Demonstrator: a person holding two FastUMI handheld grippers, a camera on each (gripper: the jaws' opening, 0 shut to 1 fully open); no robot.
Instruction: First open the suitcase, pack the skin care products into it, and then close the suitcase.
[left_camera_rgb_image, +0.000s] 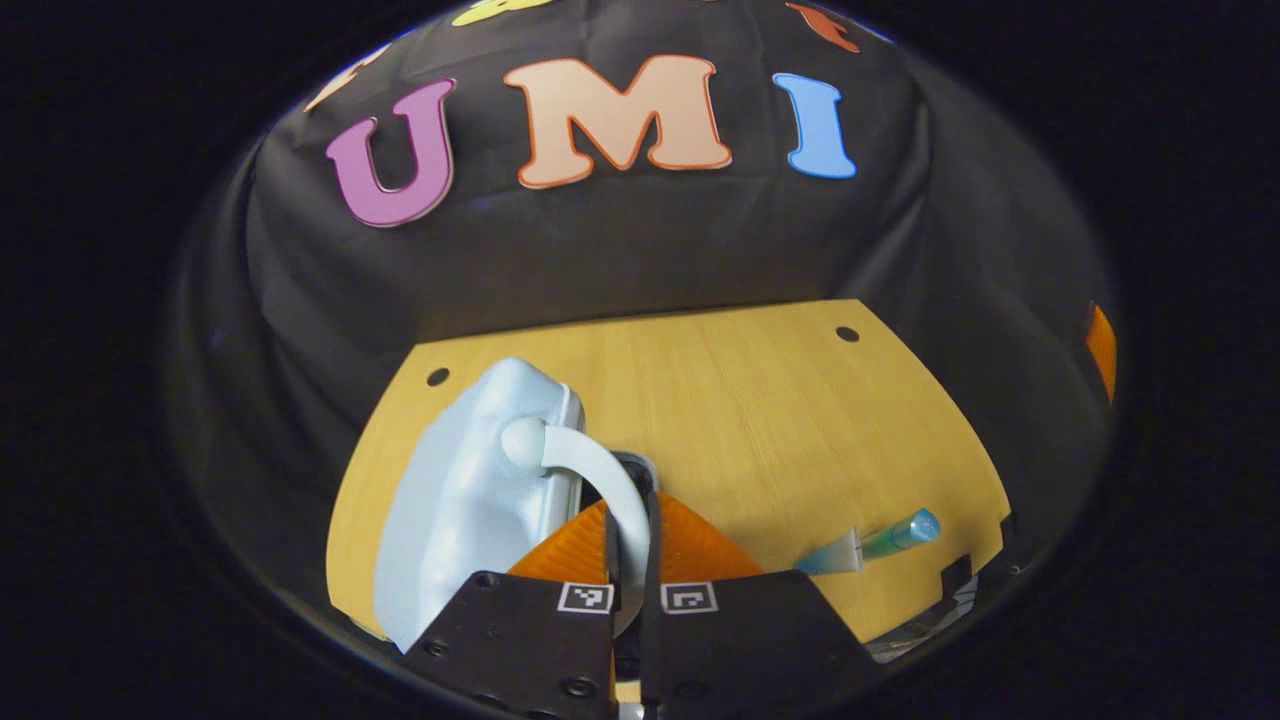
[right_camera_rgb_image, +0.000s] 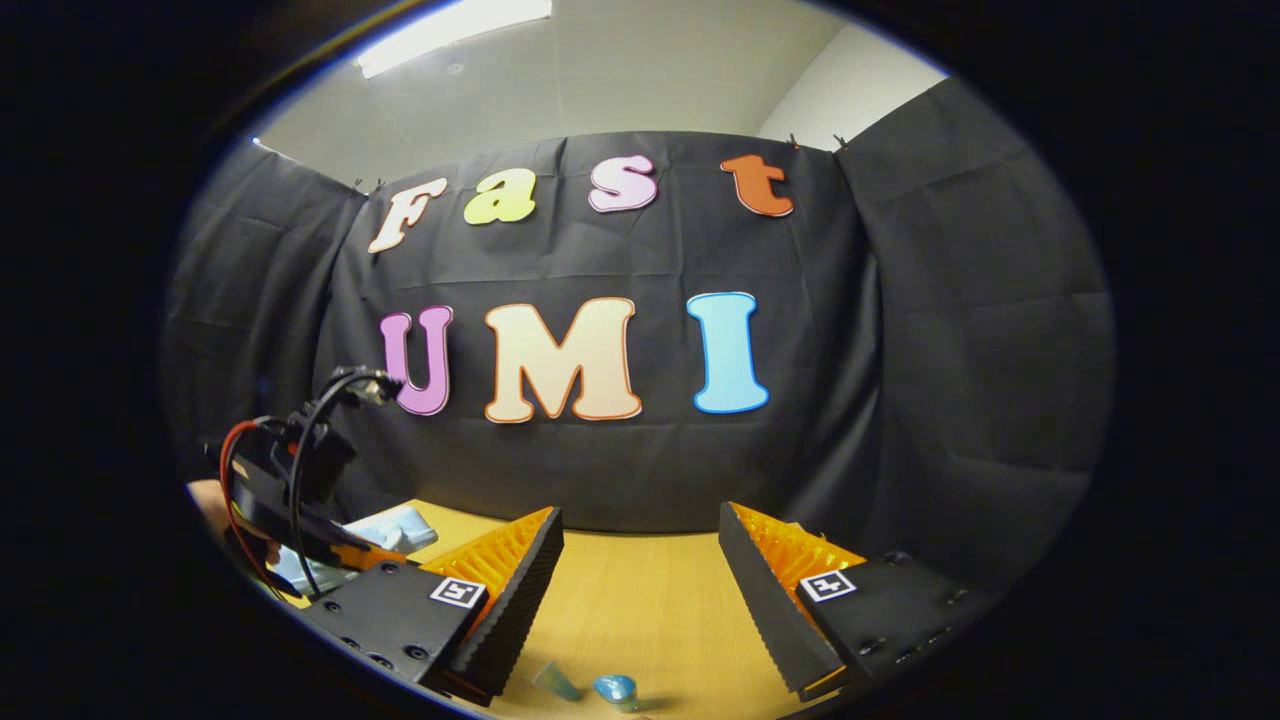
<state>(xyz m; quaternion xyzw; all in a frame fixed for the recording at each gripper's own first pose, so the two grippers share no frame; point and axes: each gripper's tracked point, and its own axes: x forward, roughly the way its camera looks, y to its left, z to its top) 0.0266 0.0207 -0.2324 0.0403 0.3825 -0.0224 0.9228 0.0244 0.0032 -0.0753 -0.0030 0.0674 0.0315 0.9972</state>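
1. The left gripper (left_camera_rgb_image: 630, 560) has its orange ribbed fingers pinched together on the curved white plastic handle (left_camera_rgb_image: 600, 470) of the pale blue hard-shell suitcase (left_camera_rgb_image: 470, 500), which lies at nine o'clock on the table.
2. Risk, as I judge it: the thin, smooth handle could slip out of the pinch, or pulling on it could drag the whole case instead of opening it.
3. The right gripper (right_camera_rgb_image: 640, 590) hangs with its fingers spread wide, holding nothing.
4. The translucent teal skin-care tube with a blue cap (left_camera_rgb_image: 875, 540) lies at four o'clock near the edge; a careless sweep could knock it off.
5. The yellow wood-grain table (left_camera_rgb_image: 760, 420) is bare elsewhere; black cloth walls surround it, with a ceiling light (right_camera_rgb_image: 450, 30) above.
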